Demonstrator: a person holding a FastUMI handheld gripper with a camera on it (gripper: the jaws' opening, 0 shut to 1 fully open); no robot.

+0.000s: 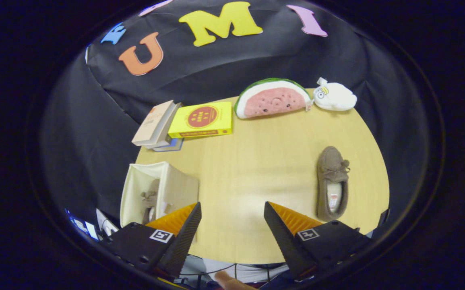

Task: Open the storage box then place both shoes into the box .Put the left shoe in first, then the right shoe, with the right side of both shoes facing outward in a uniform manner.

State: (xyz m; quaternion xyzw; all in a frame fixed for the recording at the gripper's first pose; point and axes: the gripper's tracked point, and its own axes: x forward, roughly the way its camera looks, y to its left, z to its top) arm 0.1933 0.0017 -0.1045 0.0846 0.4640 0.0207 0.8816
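- Gripper (232, 211) spread wide, holding nothing, above bare table (256, 161).
- One brown shoe (150, 200) inside open storage box (176, 187), near left.
- Other shoe (332, 183) flat on table, right of fingers.
- Books (158, 124), watermelon plush (272, 98) far.

Camera rides the claw (232, 219), looking steeply down from high above the table (256, 161).

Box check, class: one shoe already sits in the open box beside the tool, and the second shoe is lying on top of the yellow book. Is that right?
Not quite. In the gripper view the second shoe lies on the bare table, well apart from the yellow book. The rest holds: one shoe sits in the open box, beside the open, empty tool.
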